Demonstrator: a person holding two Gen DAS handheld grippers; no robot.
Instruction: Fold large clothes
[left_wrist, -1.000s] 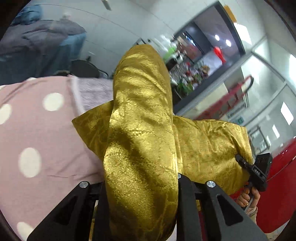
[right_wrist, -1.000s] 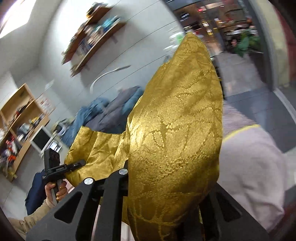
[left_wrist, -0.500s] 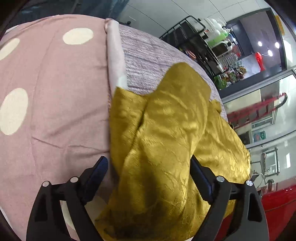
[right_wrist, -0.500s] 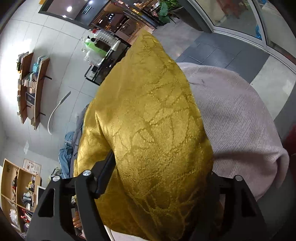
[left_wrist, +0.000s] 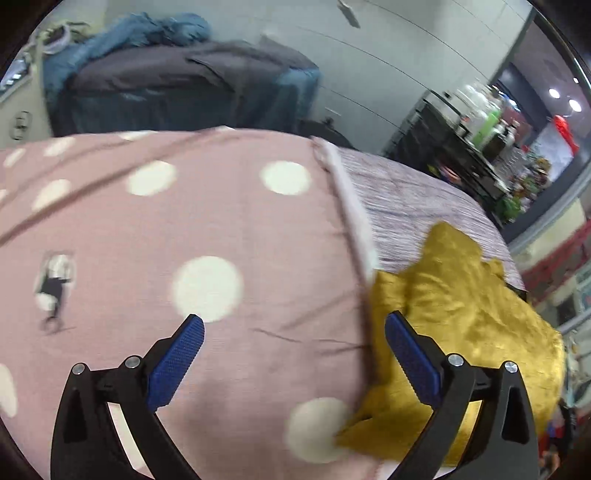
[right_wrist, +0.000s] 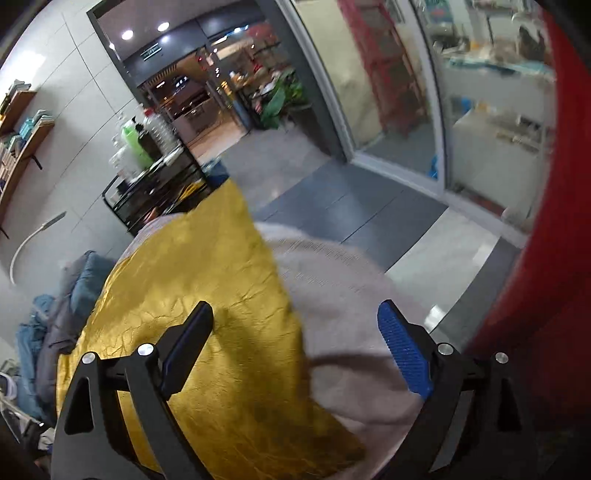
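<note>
- Here, the left gripper (left_wrist: 293, 330), a black 2-finger tool with blue ribbed pads (left_wrist: 176, 363), is spread wide; its jaws have just been opening, and nothing is pinched between them.
- Below the left gripper lies a pink bed cover with large white dots (left_wrist: 229, 236), which fills the gap between the 2 fingers in the left wrist view.
- The shiny gold brocade garment (left_wrist: 454, 306) lies crumpled on the bed to the right of the dotted cover; the left gripper's right-hand finger overlaps its near edge in the picture, though contact cannot be told.
- A pale lilac striped bedspread (left_wrist: 413, 192) shows beyond the garment, joined to the dotted cover along a light seam.
- The right gripper (right_wrist: 295, 321), of the same black build with blue pads (right_wrist: 404, 354), is likewise spread wide; its jaws have just been opening and clasp nothing.
- In the right wrist view the gold garment (right_wrist: 207, 295) lies flat under the left-hand finger, 1 corner pointing away from the camera, while the right-hand finger stands over a pale fuzzy blanket (right_wrist: 340, 280).
- Background: a heap of blue and grey bedding (left_wrist: 184, 74), a black wire rack with bottles (right_wrist: 155, 181), a grey tiled floor (right_wrist: 351, 206) and a red surface (right_wrist: 546, 258) at the right edge.
</note>
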